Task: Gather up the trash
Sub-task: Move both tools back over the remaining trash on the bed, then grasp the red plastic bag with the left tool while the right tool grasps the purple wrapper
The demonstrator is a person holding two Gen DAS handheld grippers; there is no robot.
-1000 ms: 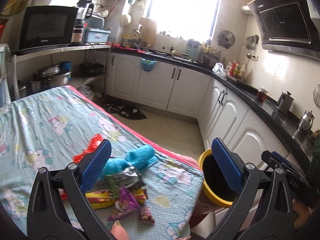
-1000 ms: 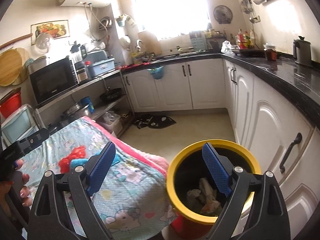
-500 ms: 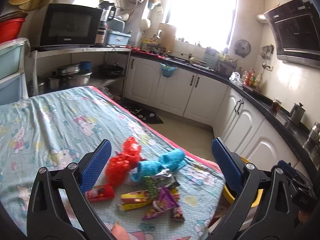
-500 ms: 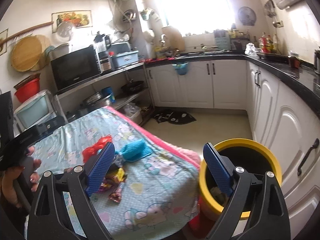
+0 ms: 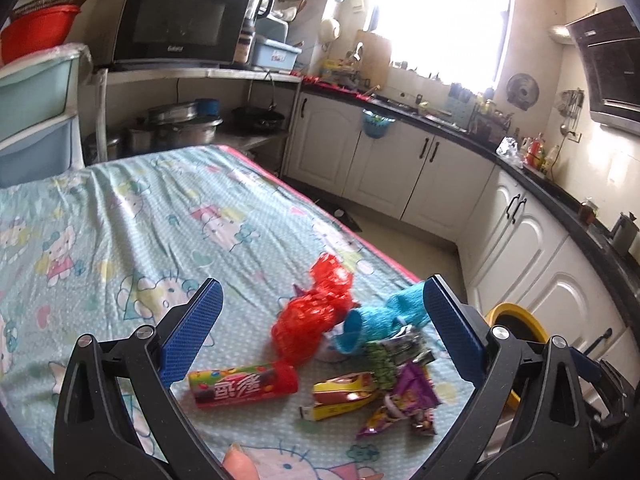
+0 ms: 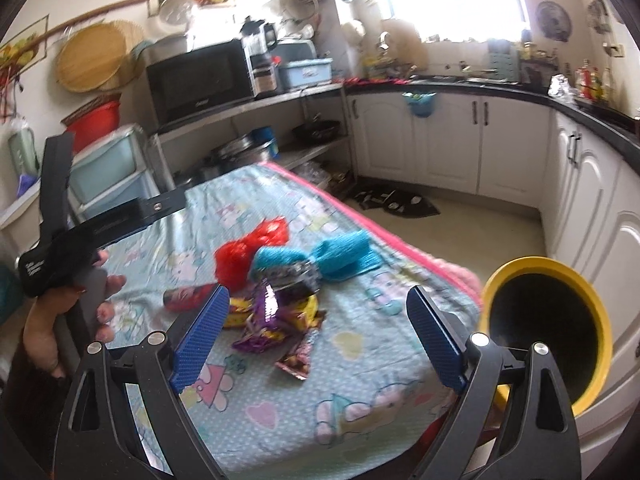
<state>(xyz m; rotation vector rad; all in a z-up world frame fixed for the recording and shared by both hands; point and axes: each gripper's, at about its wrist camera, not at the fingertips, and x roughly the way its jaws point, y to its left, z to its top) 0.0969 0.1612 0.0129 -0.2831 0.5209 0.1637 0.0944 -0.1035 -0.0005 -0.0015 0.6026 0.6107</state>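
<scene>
A pile of trash lies on the cartoon-print tablecloth (image 5: 120,220) near its right corner. It holds a red candy tube (image 5: 244,384), a red mesh net (image 5: 316,320), a blue foam net (image 5: 384,316), and yellow (image 5: 344,394) and purple wrappers (image 5: 404,404). My left gripper (image 5: 320,285) is open and empty, just short of the pile. My right gripper (image 6: 318,292) is also open and empty, over the purple wrappers (image 6: 268,312) with the red net (image 6: 248,252) beyond. The yellow-rimmed bin (image 6: 520,264) stands off the table's right corner.
A hand (image 6: 52,320) holds the left gripper's handle at the left of the right wrist view. Behind the table are a shelf with a microwave (image 5: 180,24) and pots (image 5: 188,128), and plastic drawers (image 5: 36,120). White cabinets (image 5: 400,168) line the far and right walls.
Both views have swung left from the bin onto the table. The trash pile now sits between the fingers, the candy tube has come into sight, and the bin is at the right edge. Both grippers stayed open.
</scene>
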